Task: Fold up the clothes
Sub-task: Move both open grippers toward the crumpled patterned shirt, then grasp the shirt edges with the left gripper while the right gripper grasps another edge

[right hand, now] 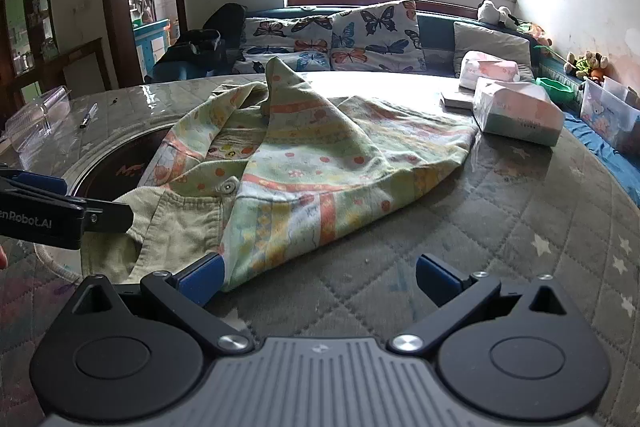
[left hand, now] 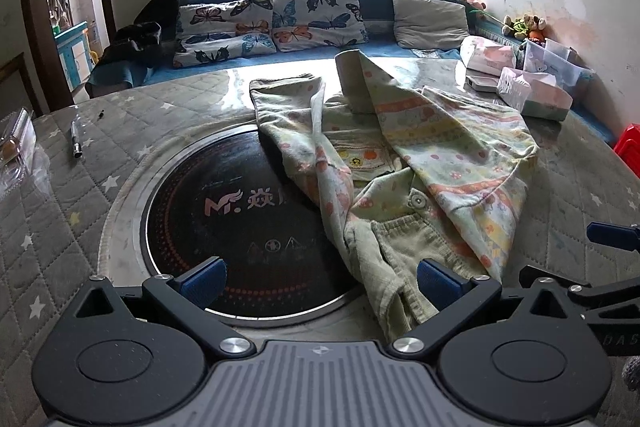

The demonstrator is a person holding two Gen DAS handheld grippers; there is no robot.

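Note:
A small pale green jacket (left hand: 400, 163) with orange patterned bands lies crumpled on the quilted table, partly over the round black cooktop. My left gripper (left hand: 320, 277) is open at the near edge, its right finger beside the green ribbed collar, nothing between its fingers. In the right wrist view the same jacket (right hand: 304, 167) spreads ahead and to the left. My right gripper (right hand: 318, 277) is open over bare table cover, its left pad (right hand: 202, 277) touching the garment's near hem. The left gripper (right hand: 44, 199) shows at the left edge there.
A round black cooktop (left hand: 224, 219) is set into the grey star-patterned table cover (right hand: 520, 247). Tissue packs (right hand: 516, 115) and a small box sit at the far right. A pen (left hand: 76, 141) and a clear plastic box (left hand: 16, 139) lie at the left. A sofa with butterfly cushions (left hand: 280, 19) stands behind.

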